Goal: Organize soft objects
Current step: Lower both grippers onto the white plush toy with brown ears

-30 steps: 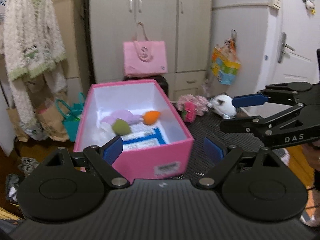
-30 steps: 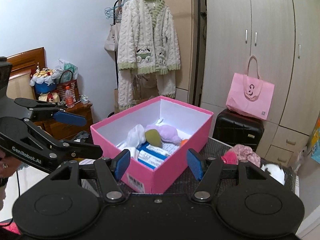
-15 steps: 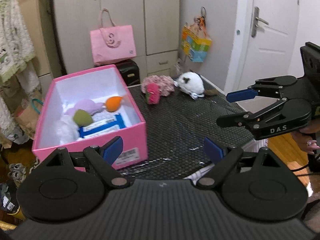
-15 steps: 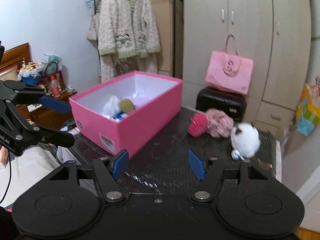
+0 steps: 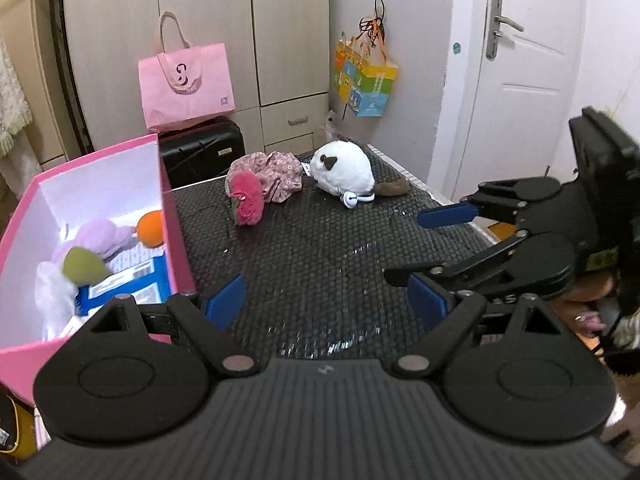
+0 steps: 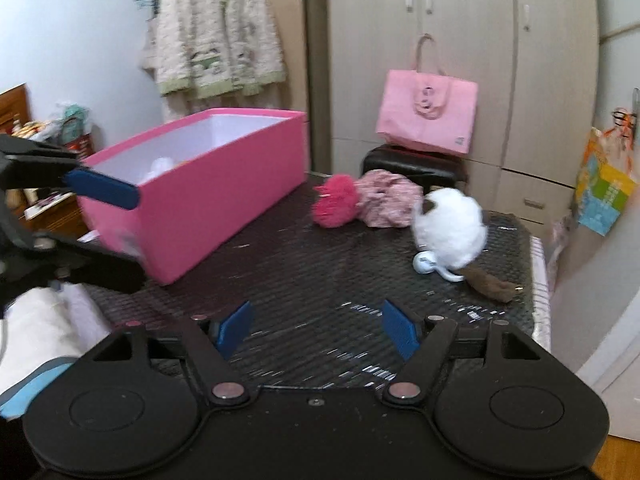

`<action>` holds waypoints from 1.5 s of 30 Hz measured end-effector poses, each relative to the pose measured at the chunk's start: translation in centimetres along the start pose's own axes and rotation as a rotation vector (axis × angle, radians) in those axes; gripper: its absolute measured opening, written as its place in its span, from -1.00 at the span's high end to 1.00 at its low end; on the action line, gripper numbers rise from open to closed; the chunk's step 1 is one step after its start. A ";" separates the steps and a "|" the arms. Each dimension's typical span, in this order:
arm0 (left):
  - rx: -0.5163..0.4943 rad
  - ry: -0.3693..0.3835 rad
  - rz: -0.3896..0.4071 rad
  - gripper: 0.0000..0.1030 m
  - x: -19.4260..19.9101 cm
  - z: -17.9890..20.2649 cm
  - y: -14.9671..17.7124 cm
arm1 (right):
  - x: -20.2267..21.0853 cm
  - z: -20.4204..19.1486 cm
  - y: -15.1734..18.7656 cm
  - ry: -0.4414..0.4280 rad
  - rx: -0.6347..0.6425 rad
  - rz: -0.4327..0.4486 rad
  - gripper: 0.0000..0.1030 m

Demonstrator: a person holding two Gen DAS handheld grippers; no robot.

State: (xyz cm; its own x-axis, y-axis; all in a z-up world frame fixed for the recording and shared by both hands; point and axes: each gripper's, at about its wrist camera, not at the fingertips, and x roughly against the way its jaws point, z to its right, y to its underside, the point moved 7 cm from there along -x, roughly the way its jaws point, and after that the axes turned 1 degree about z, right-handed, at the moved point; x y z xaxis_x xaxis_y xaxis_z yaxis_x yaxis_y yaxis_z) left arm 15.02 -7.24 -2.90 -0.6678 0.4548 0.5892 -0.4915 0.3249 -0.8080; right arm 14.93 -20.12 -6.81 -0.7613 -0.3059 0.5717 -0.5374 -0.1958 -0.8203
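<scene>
A pink box [image 5: 170, 216] [image 6: 224, 196] stands at the left of the black mat. It holds a purple plush [image 5: 98, 236], an orange ball [image 5: 150, 229], a green sponge [image 5: 82, 266] and white cloth. On the mat lie a hot-pink fluffy toy [image 5: 246, 200] [image 6: 336, 202], a pink floral cloth [image 5: 276, 174] [image 6: 386, 200] and a white plush cat [image 5: 344, 172] [image 6: 450, 224]. My left gripper [image 5: 326, 304] is open and empty over the mat's near side. My right gripper [image 6: 316, 330] is open and empty, also seen in the left wrist view [image 5: 436, 248].
A black suitcase [image 5: 200, 152] with a pink tote bag [image 5: 186, 84] stands behind the table. A colourful bag [image 5: 364, 84] hangs by the white door [image 5: 520, 80]. A knitted cardigan [image 6: 216, 28] hangs at the left. The mat's right edge [image 6: 536, 280] drops off.
Both grippers have swung right, away from the box and toward the toys on the mat. The right gripper has dropped lower. Both stayed open and empty.
</scene>
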 end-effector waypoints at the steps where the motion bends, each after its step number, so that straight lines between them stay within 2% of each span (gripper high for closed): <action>1: 0.008 0.002 0.004 -0.74 -0.4 -0.1 -0.4 | -0.4 0.5 0.0 0.003 -0.006 0.006 -0.49; 6: 0.059 0.005 0.047 -0.85 -3.3 -0.2 -2.2 | -2.3 2.9 -0.4 0.012 -0.020 0.036 -0.52; 11: 0.160 0.011 0.086 -0.85 -6.7 -0.9 -3.7 | -3.5 4.8 -0.7 0.071 -0.007 0.050 -0.59; 17: 0.201 0.038 0.103 -0.86 -10.8 -1.0 -5.3 | -4.2 6.0 -1.4 0.096 0.048 0.103 -0.73; 21: 0.203 -0.059 0.169 -0.80 -12.6 -1.5 -6.3 | -5.9 7.9 -2.0 0.094 0.058 0.080 -0.74; 22: 0.197 -0.062 0.177 -0.79 -12.9 -1.5 -6.5 | -6.3 8.5 -2.1 0.089 0.051 0.074 -0.74; 27: 0.307 -0.043 0.133 -0.79 -16.0 -2.4 -8.0 | -9.0 10.7 -2.1 0.019 0.010 0.005 -0.74; 31: 0.359 -0.071 0.125 -0.79 -17.9 -2.9 -8.8 | -10.3 11.8 -2.4 0.048 0.004 0.002 -0.74; 36: 0.454 0.007 0.029 -0.78 -20.7 -3.4 -8.0 | -11.4 13.3 -2.6 0.023 -0.043 0.000 -0.74; 38: 0.493 0.041 0.003 -0.74 -21.4 -3.6 -7.5 | -11.6 13.7 -2.6 0.000 -0.083 -0.008 -0.74; 41: 0.507 0.073 0.011 -0.60 -21.6 -3.6 -7.3 | -11.5 13.9 -2.6 -0.098 -0.171 -0.004 -0.74; 43: 0.492 0.072 0.022 -0.44 -21.8 -3.6 -7.5 | -11.6 14.2 -2.8 -0.081 -0.175 0.020 -0.73; 45: 0.483 0.084 0.025 -0.38 -22.1 -3.4 -7.5 | -11.9 14.7 -2.9 -0.041 -0.169 0.038 -0.66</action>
State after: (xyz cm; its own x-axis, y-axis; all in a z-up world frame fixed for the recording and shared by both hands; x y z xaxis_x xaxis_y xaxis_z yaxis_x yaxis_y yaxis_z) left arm 35.37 -16.96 -9.90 -0.6453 0.5290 0.5511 -0.6923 -0.1001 -0.7146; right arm 30.92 -29.57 -11.46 -0.7687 -0.3483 0.5364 -0.5644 -0.0251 -0.8251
